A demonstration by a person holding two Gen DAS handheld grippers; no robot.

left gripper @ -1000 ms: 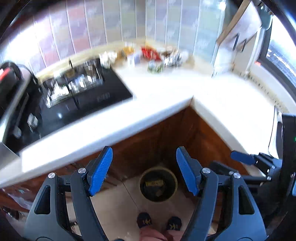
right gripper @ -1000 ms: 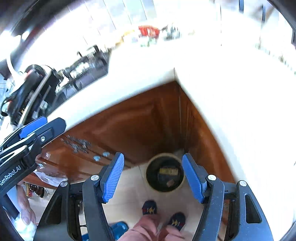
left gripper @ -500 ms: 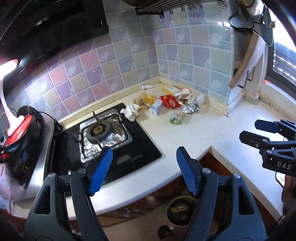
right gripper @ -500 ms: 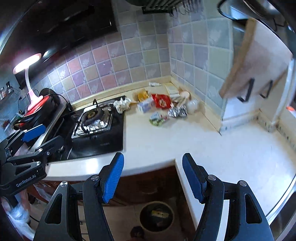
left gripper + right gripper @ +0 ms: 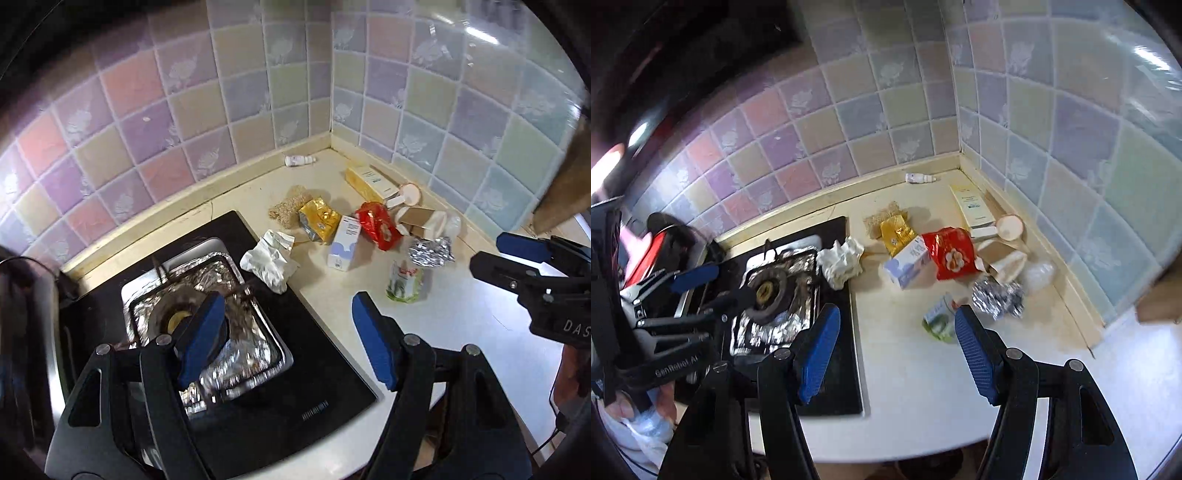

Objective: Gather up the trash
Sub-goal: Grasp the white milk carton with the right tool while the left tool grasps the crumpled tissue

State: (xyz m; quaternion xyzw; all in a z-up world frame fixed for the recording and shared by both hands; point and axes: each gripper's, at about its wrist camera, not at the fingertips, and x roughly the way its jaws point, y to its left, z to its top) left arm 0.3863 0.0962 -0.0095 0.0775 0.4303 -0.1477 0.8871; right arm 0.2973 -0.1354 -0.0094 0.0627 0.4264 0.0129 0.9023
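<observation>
Here the left wrist view looks down over the left gripper (image 5: 286, 338), its blue-padded fingers spread wide with nothing between them, hovering above the black stove (image 5: 258, 406) and its foil-lined burner tray (image 5: 207, 280). The right wrist view has the right gripper (image 5: 897, 349) just as wide apart and holding nothing, poised over the pale counter (image 5: 923, 387) near the stove's edge. Only the right view takes in the red appliance (image 5: 650, 254) at the far left and part of a hand (image 5: 646, 406) under the left tool; only the left view shows a brown wooden board (image 5: 569, 184) jutting in at the right edge. The trash sits in the counter corner, well ahead of both grippers: a crumpled white paper (image 5: 269, 258) lying over the stove's rim, a gold packet (image 5: 319, 219) resting against a tan sponge (image 5: 290, 208), a white and blue carton (image 5: 345, 243), a red wrapper (image 5: 378, 225), a foil ball (image 5: 430, 251), a green pouch (image 5: 404, 282), a long yellow box (image 5: 369, 181) along the wall, a paper cup (image 5: 424, 221) on its side, and a small white bottle (image 5: 299, 160) against the tiled wall (image 5: 258, 92). In the right view the right finger covers part of the green pouch (image 5: 940, 321). A clear crumpled thing beside the foil ball is too faint to name, and print on the carton and box cannot be read. The left edge of the left view is dark.
</observation>
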